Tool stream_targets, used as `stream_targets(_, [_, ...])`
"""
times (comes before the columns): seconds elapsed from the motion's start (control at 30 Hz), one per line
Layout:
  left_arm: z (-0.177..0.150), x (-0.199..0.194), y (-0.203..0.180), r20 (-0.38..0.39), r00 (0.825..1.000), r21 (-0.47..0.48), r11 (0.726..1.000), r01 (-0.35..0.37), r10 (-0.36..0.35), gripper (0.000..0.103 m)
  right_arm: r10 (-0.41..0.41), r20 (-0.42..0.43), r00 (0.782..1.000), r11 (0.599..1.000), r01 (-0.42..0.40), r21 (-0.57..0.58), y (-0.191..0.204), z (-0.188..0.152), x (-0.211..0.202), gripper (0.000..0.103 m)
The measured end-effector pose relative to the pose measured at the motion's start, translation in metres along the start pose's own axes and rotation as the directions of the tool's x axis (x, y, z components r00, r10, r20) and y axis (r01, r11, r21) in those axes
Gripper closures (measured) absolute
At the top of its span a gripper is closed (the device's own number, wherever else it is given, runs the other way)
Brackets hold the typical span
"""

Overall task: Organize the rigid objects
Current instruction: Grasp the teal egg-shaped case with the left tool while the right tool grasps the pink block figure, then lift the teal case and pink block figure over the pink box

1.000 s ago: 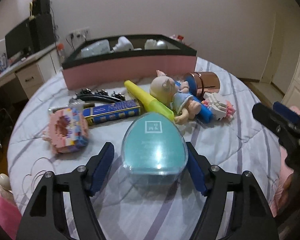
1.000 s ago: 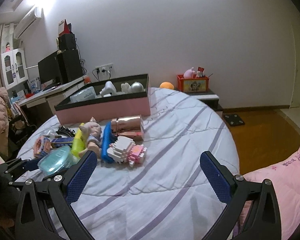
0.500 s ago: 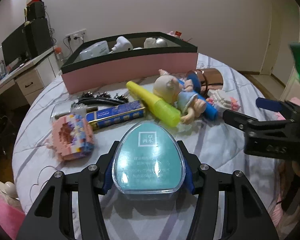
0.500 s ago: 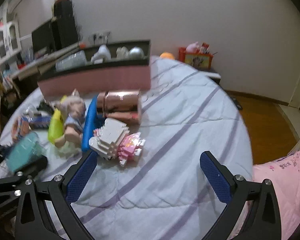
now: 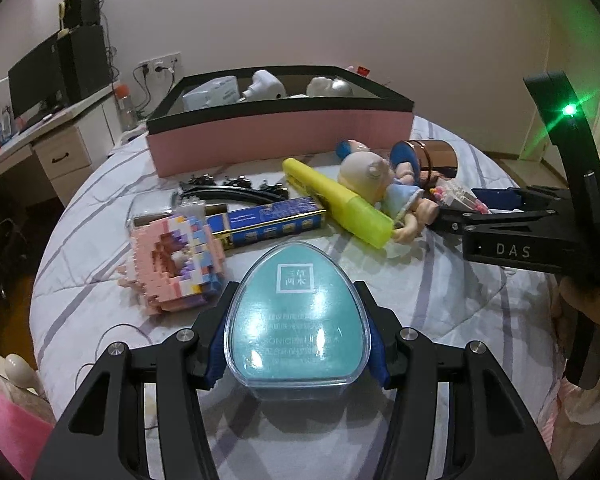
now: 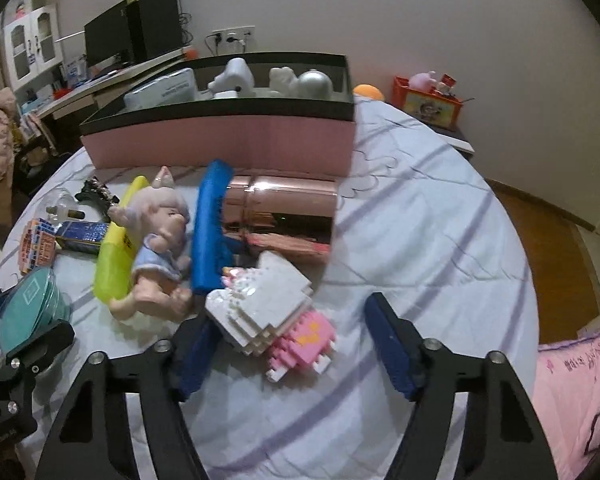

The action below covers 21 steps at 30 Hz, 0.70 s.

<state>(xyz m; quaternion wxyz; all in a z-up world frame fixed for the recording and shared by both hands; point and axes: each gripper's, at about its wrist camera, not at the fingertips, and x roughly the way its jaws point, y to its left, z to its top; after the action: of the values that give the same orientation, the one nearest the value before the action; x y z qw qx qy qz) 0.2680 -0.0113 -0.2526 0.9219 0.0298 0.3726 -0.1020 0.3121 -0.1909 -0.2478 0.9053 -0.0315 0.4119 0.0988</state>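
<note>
While left claw [image 5: 296, 344] grips teal case [image 5: 298, 316], doll [image 5: 384, 188] crowds ahead.

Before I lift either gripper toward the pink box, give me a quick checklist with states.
1. Left gripper clamped on teal case: ok, pads press both sides.
2. Right gripper around block figure: ok, figure sits between the closing jaws.
3. Right pads gripping it: not ok, right pad still apart.
4. Doll and blue bar clear of the right jaws: cannot tell, both lie close to the left pad.
5. Room in pink box: ok at its right end.
</note>
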Motion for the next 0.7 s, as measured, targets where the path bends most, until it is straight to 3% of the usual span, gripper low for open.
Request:
stream_targets(0.1, [0.000,0.000,0.006,0.005,1.000,-0.016,1.000,0.003,-0.003,0.047,0.019,0.016,1.000,1.000,-0.019,-0.003,0.001,0.001,0.000,0.050])
stream_targets(0.6, [-0.006,-0.016,0.010,0.026,1.000,-0.018,1.000,-0.002,0.003,0.048,0.107,0.120,0.987,0.992,-0.114,0.056,0.010,-0.022,-0.039,0.050])
stream_targets(0.7, [-0.012,-0.012,0.009,-0.007,1.000,0.001,1.000,-0.007,0.007,0.048,0.131,0.118,0.984,0.988,-0.139,0.061,0.013,-0.026,-0.043,0.050])
